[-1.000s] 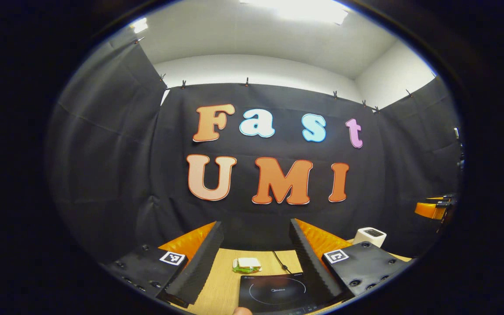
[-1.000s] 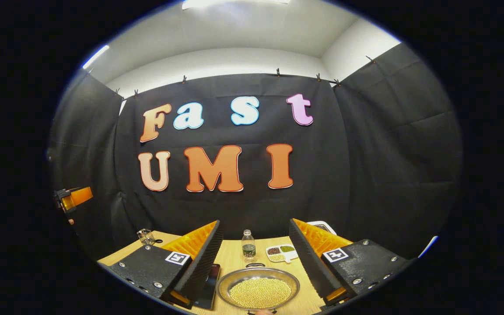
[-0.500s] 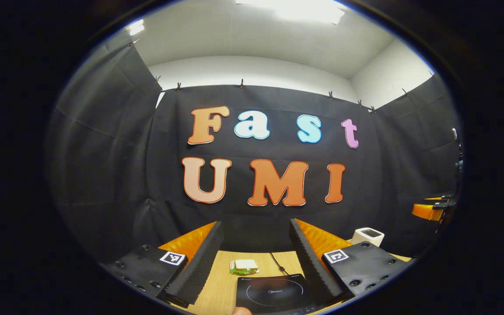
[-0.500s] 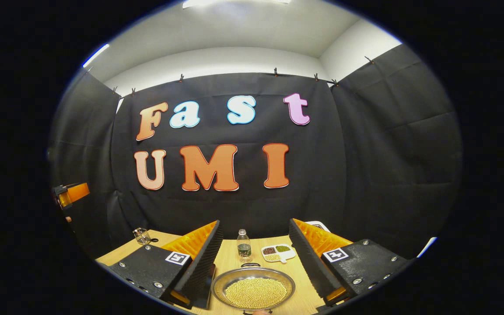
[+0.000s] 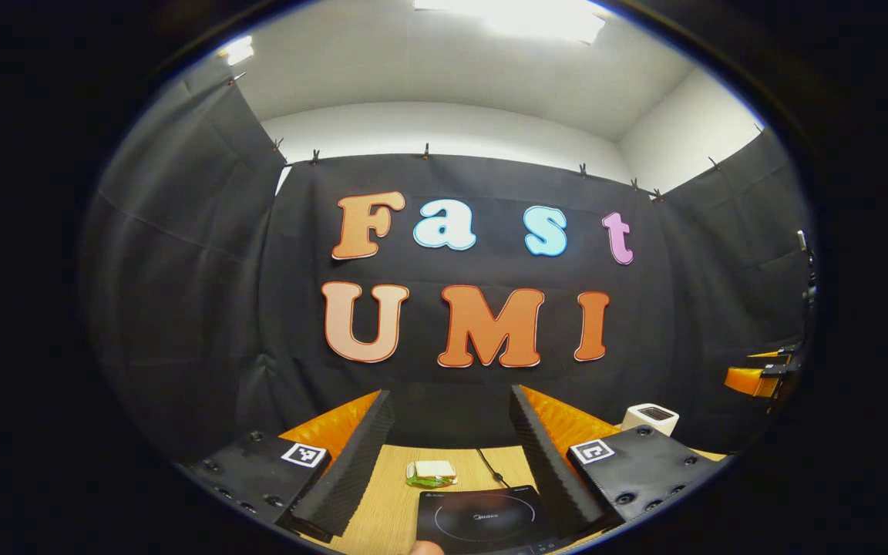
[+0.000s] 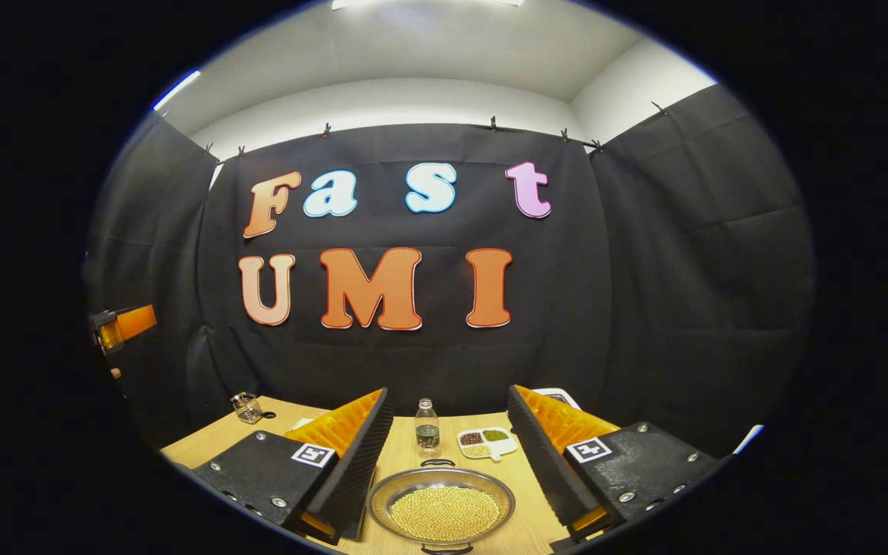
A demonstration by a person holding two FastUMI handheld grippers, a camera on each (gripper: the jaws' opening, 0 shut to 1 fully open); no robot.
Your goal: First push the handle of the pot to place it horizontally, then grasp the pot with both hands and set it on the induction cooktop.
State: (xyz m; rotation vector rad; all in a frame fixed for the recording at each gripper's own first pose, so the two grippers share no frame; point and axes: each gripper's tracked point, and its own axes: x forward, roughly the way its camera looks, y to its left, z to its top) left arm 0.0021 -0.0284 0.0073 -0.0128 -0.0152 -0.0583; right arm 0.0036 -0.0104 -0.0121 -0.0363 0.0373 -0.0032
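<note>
Two forward-facing fisheye views, held above the near edge of the table and aimed at the booth's back wall.

The left gripper view is taken from above the left gripper, level with the wall, so that only a near strip of the table is caught, with the cooktop close below at the bottom edge. The right gripper view is taken from above the right gripper, likewise level, with the pot close below and the bottle farther back. The back wall and the ceiling are shared; each gripper is seen at the other view's side edge.
</note>
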